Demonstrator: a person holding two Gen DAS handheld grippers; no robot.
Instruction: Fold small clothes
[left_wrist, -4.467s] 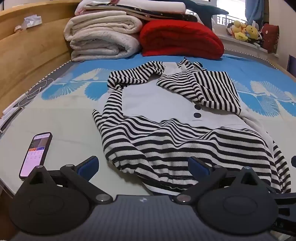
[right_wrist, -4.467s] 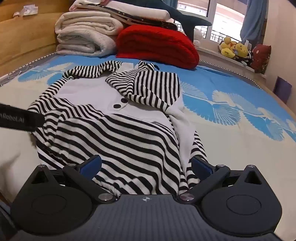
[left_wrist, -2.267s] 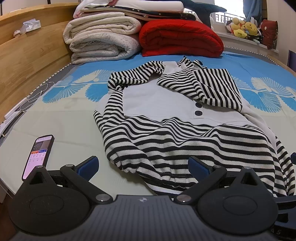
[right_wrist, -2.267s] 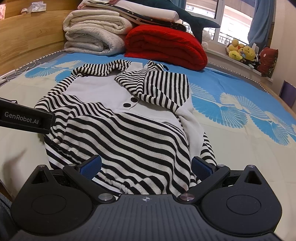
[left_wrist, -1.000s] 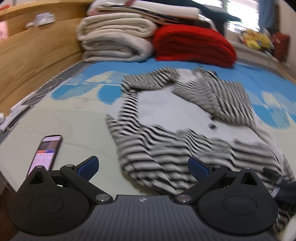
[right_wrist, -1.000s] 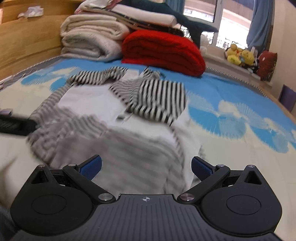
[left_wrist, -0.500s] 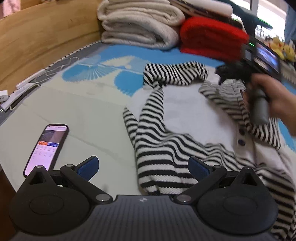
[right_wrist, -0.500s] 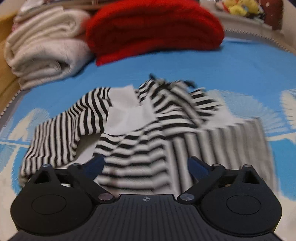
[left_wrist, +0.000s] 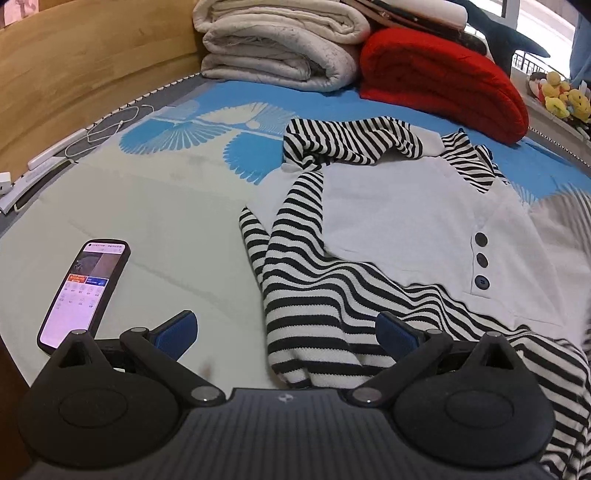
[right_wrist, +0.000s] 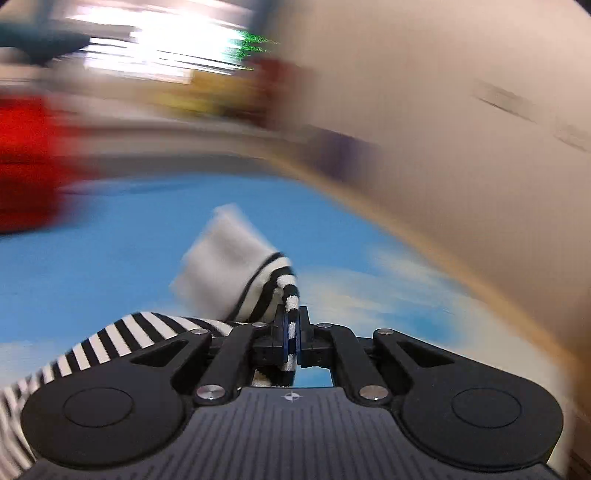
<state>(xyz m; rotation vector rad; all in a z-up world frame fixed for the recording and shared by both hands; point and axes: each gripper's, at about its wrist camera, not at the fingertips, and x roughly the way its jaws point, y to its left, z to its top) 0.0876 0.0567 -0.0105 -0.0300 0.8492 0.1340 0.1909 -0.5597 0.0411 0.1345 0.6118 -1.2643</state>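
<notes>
Blue-patterned bed sheet (left_wrist: 177, 192) under striped garment (left_wrist: 388, 221), wooden headboard (left_wrist: 74, 74) behind.

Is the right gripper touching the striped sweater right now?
Touching. The right wrist view shows the right gripper with its jaws closed on a striped fold of the striped sweater, cloth pinched between the blue pads.

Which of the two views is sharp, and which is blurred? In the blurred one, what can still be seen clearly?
Left wrist view: sharp, with fisheye bending at the edges; the black-and-white striped knit garment and the lit smartphone read clearly. Right wrist view: background heavily smeared by motion blur; only the right gripper and the striped fabric pinched in it stay fairly sharp.
</notes>
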